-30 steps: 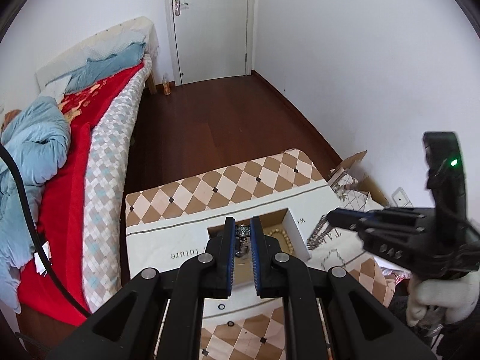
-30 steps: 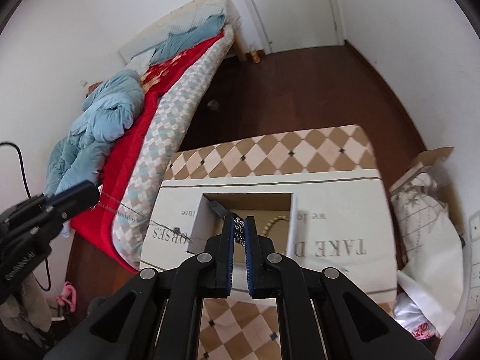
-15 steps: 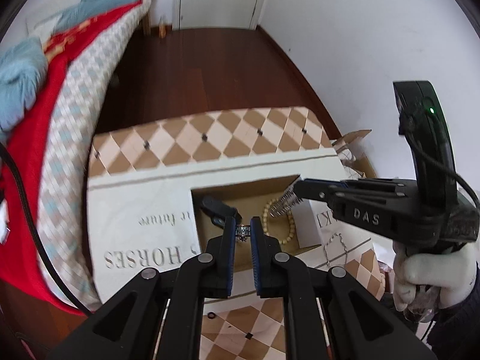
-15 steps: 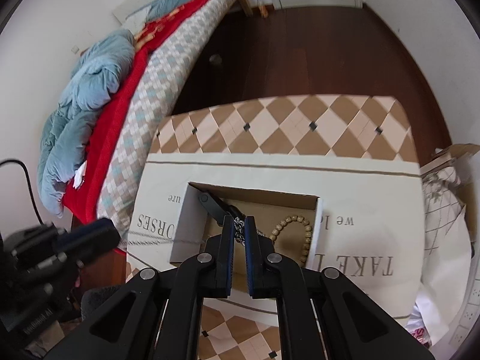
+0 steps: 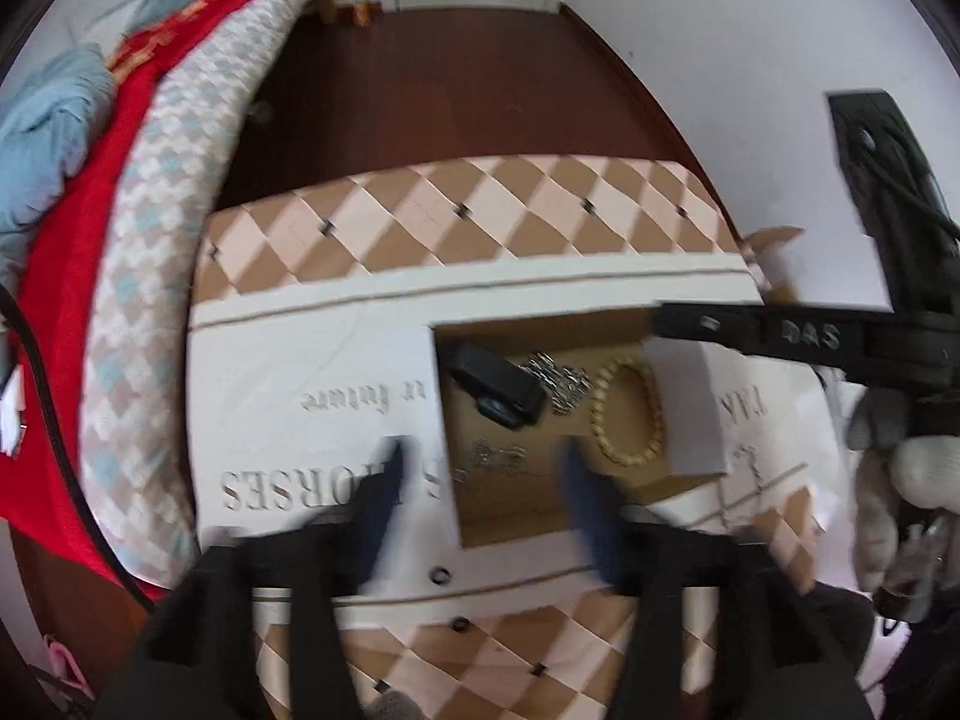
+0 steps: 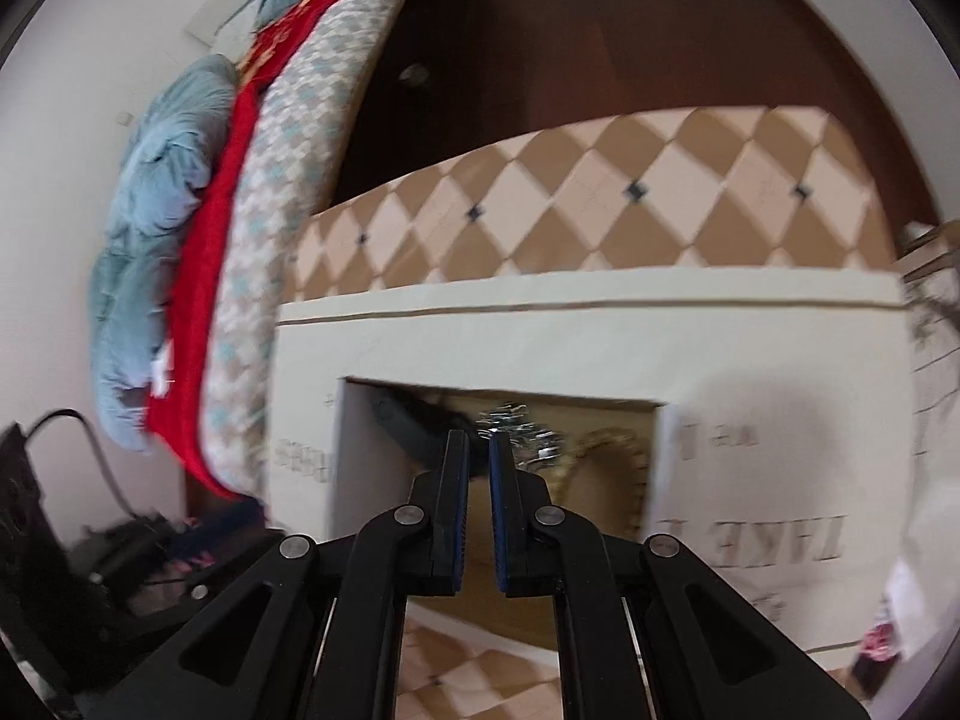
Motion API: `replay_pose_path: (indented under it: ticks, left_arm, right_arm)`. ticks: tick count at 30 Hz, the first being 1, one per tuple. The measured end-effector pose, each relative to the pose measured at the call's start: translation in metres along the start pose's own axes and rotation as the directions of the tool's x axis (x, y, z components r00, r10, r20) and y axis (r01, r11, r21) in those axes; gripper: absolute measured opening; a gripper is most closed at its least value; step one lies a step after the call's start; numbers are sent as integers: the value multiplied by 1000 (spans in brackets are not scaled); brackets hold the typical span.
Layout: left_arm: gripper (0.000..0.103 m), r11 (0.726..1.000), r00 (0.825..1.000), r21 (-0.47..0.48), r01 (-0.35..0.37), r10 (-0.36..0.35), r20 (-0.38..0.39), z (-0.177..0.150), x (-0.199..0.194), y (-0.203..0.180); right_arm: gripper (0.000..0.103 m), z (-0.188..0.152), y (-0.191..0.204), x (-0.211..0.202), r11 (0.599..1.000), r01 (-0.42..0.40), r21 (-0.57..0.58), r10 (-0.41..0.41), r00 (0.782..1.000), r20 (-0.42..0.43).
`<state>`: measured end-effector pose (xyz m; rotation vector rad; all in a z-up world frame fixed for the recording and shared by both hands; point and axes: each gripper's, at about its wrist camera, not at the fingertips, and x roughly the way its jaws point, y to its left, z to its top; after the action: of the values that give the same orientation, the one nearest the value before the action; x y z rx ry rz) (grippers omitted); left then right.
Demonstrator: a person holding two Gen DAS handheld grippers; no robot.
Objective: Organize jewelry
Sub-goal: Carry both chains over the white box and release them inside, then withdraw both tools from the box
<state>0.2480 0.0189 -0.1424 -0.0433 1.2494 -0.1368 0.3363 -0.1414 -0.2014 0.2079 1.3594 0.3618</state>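
An open cardboard box (image 5: 510, 516) sits on the table. In it lie a black clip (image 5: 495, 384), a silver chain (image 5: 555, 381), a wooden bead bracelet (image 5: 627, 414) and a small silver piece (image 5: 498, 457). My left gripper (image 5: 480, 468) is open over the box's near part, blurred, with the silver piece below between its fingers. My right gripper (image 6: 478, 450) is nearly shut, with a narrow gap, just over the box; the chain (image 6: 519, 429) lies right beyond its tips. It also reaches in from the right in the left wrist view (image 5: 666, 321).
The table carries a checkered and white printed cloth (image 5: 336, 372). A bed (image 5: 120, 198) with red and blue covers stands close on the left. Dark wooden floor (image 5: 450, 78) lies beyond. A cardboard box and bags (image 5: 774, 246) sit at the right by the wall.
My left gripper has opened and the silver piece it held now lies in the box. The chain has left my right gripper and lies in the box. Both grippers have come lower over the box.
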Motion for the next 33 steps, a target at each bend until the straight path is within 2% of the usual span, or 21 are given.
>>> replay_pose_path:
  ticks: [1, 2, 3, 4, 5, 6, 7, 9, 10, 11, 22, 30, 33]
  left_arm:
    - [74, 1000, 1000, -12, -15, 15, 20, -1, -3, 3]
    - [74, 999, 999, -16, -32, 32, 30, -2, -4, 4]
    - [75, 998, 998, -17, -55, 55, 39, -2, -5, 6]
    - [81, 997, 995, -20, -81, 81, 50, -4, -6, 7]
    - [88, 994, 993, -22, -103, 104, 54, -5, -6, 8]
    - [100, 991, 990, -24, -128, 129, 61, -7, -5, 9]
    - [102, 989, 987, -30, -145, 147, 67, -9, -4, 11]
    - [102, 982, 980, -43, -185, 187, 71, -13, -2, 14]
    - [102, 978, 975, -47, -205, 209, 76, -15, -2, 15]
    - [102, 973, 970, -52, -223, 227, 83, -18, -1, 15]
    - [103, 963, 952, -83, -257, 267, 151, -41, -19, 12]
    - [103, 953, 930, -117, -280, 300, 213, -58, -62, 9]
    - [103, 949, 917, -119, -293, 314, 245, -67, -83, 6]
  right_arm:
    - [17, -3, 1, -5, 998, 66, -20, -66, 998, 16]
    - [32, -6, 0, -10, 995, 94, -29, -94, 995, 30]
    - [40, -10, -1, -14, 992, 123, -35, -121, 992, 43]
    - [53, -16, -1, -18, 982, 184, -45, -181, 982, 61]
    - [58, -20, -1, -21, 976, 213, -52, -209, 975, 74]
    - [59, -25, -1, -24, 967, 248, -59, -243, 966, 88]
    - [63, -33, 0, -26, 950, 305, -65, -298, 949, 102]
    - [82, -44, -1, -29, 929, 364, -68, -355, 928, 115]
    - [95, -50, -1, -29, 919, 388, -68, -379, 917, 121]
    - [101, -58, -1, -29, 910, 409, -70, -399, 908, 126]
    - [103, -111, 19, -37, 898, 437, -52, -421, 888, 184]
    - [103, -130, 37, -67, 913, 405, -48, -386, 896, 217]
    - [103, -138, 48, -85, 910, 412, -53, -387, 887, 251]
